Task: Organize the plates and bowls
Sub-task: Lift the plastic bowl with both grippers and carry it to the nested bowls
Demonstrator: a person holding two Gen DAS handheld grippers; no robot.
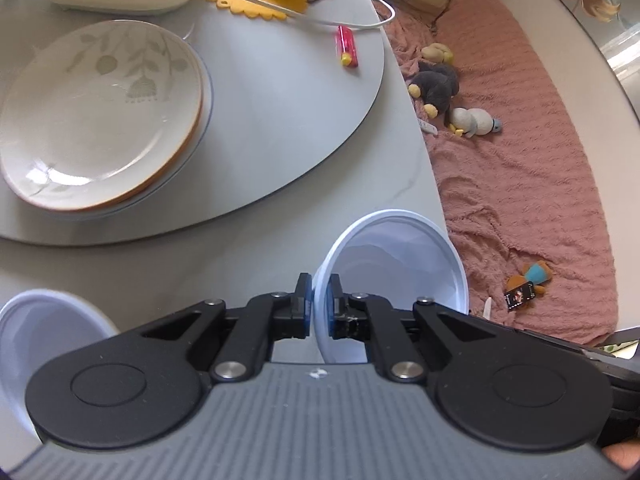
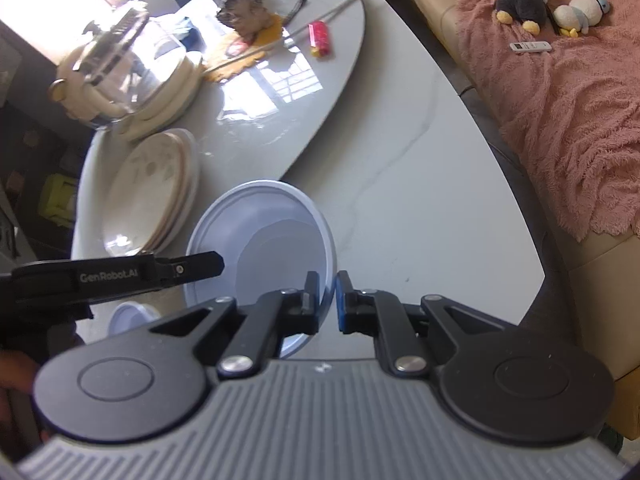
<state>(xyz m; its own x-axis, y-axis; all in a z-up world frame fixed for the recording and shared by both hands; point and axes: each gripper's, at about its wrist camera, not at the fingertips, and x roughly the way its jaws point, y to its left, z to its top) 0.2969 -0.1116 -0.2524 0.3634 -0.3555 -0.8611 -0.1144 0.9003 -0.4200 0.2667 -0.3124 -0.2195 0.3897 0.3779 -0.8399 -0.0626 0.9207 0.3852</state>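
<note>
Above the tabletop (image 1: pixel 248 248), both your grippers pinch one white bowl (image 1: pixel 394 276): left gripper (image 1: pixel 319 306) and right gripper (image 2: pixel 327 304) jaws closed on its rim. Stacked plates (image 1: pixel 100 112) sit on the turntable (image 1: pixel 288 100).

The left black two-finger gripper (image 1: pixel 319 304) has its jaws drawn close together, the blue pads (image 1: pixel 307 300) pinching the thin rim of a white plastic bowl (image 1: pixel 400 264) between them. The right black two-finger gripper (image 2: pixel 328 304) is likewise nearly closed, its 2 blue-padded fingers (image 2: pixel 342 304) clamped on the near rim of the same bowl. In the right wrist view the left gripper reaches in from the left edge, level and side-on.
</note>
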